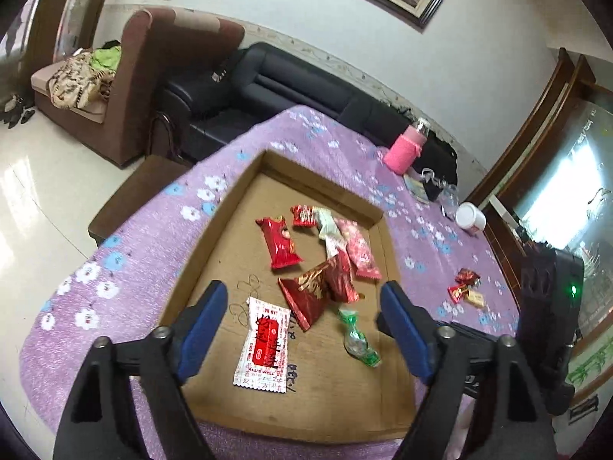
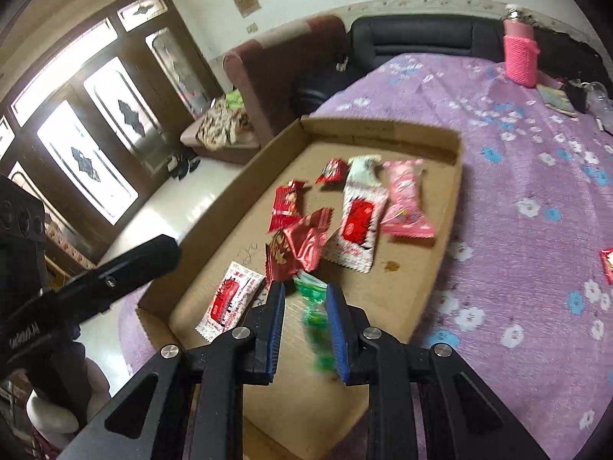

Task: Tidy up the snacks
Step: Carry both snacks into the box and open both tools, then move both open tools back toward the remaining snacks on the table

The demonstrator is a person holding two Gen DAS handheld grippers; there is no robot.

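Note:
A shallow cardboard tray point(image 1: 237, 188) lies on a purple flowered table and holds several snack packets: red ones point(image 1: 279, 243), a pink one point(image 1: 358, 245), a white-and-red sachet point(image 1: 264, 347) and a green-wrapped candy point(image 1: 356, 339). My left gripper point(image 1: 302, 295) hangs open and empty over the tray's near half. In the right wrist view, my right gripper point(image 2: 304, 293) has its jaws partly open, with the green candy point(image 2: 316, 308) blurred between them above the tray point(image 2: 383, 130). I cannot tell if the pads touch it. Two wrapped candies point(image 1: 465, 287) lie on the cloth outside the tray.
A pink-sleeved bottle point(image 1: 404, 149), a white jar point(image 1: 470, 217) and small items stand at the table's far right. A red packet point(image 2: 607, 264) lies on the cloth at the right. Sofas point(image 1: 268, 88) stand behind the table.

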